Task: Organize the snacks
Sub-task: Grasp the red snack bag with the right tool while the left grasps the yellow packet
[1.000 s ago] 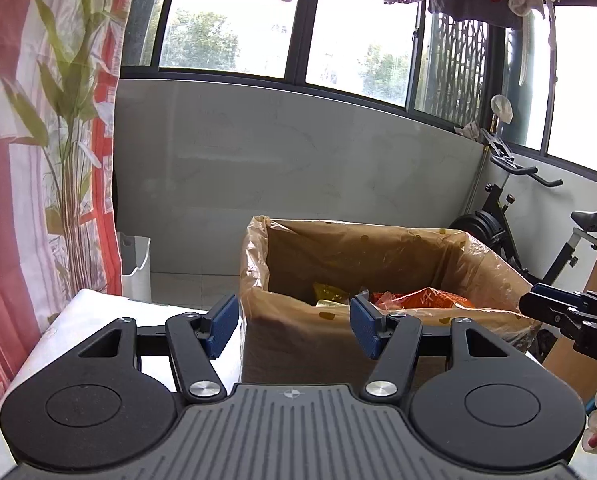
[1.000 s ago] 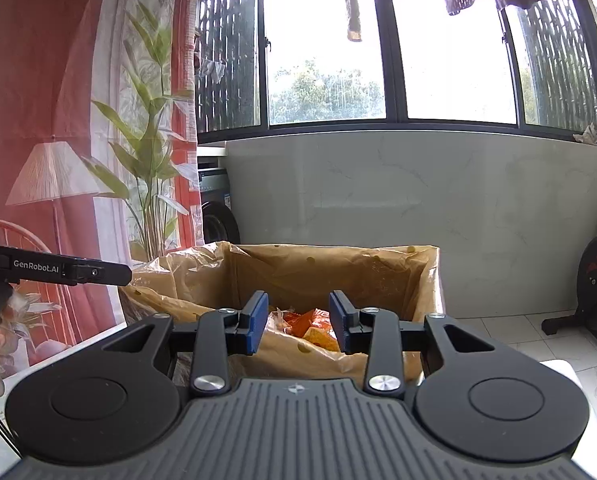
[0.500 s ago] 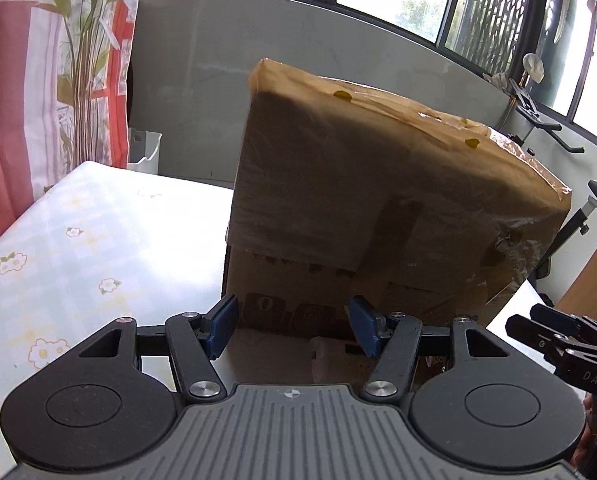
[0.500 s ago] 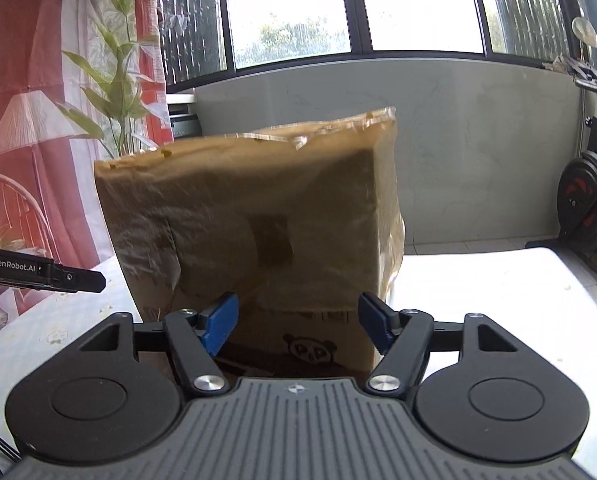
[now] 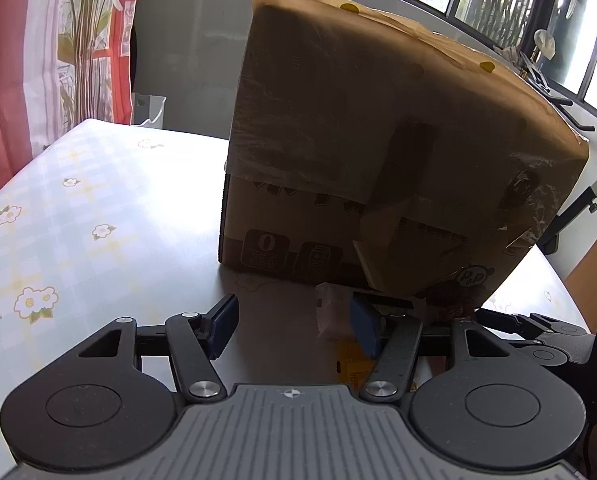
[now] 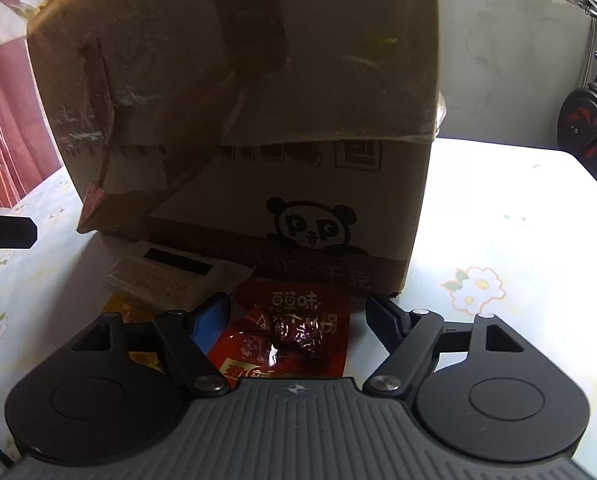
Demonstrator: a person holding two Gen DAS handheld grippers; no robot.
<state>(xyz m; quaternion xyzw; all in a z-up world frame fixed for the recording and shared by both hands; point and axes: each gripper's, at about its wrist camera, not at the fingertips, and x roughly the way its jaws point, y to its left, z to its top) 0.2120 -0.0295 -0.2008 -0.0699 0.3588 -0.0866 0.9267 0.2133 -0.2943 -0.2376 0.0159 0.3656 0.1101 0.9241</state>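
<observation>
Both grippers lower vs 1 s ago: views then looked down into box at snacks inside, now they face its outer wall at table level, w/ loose packets lying in front.

- Box (image 5: 382, 152): brown cardboard, lined w/ brown plastic folded over rim; stands on table; panda print low on side facing right cam (image 6: 310, 226).
- Table (image 5: 78, 216): pale check cloth w/ flower print; also in right view (image 6: 510, 248).
- Left gripper (image 5: 294, 326): jaws apart, holding nothing; hovers just above table, near box base. Blue pads.
- White packet (image 5: 332, 314): lies on table at box foot, just inside left gripper's right finger; touching or not, can't tell. Seen in right view too (image 6: 158, 278), w/ dark label strip.
- Yellow packet (image 5: 350, 362): partly hidden under left gripper's right finger; edge shows in right view (image 6: 116, 305).
- Right gripper (image 6: 298, 314): jaws wide apart, nothing clamped; straddles red packet from above.
- Red packet (image 6: 294, 332): glossy, Chinese print, flat on table, far end at box base; sits between right gripper's fingers, nearer its left pad.
- Right gripper's tip visible in left view, right edge (image 5: 534, 326).
- Bike (image 6: 586, 120): exercise type, on floor beyond table.
- Curtain (image 5: 26, 52): red/white, plant print, left of table.
</observation>
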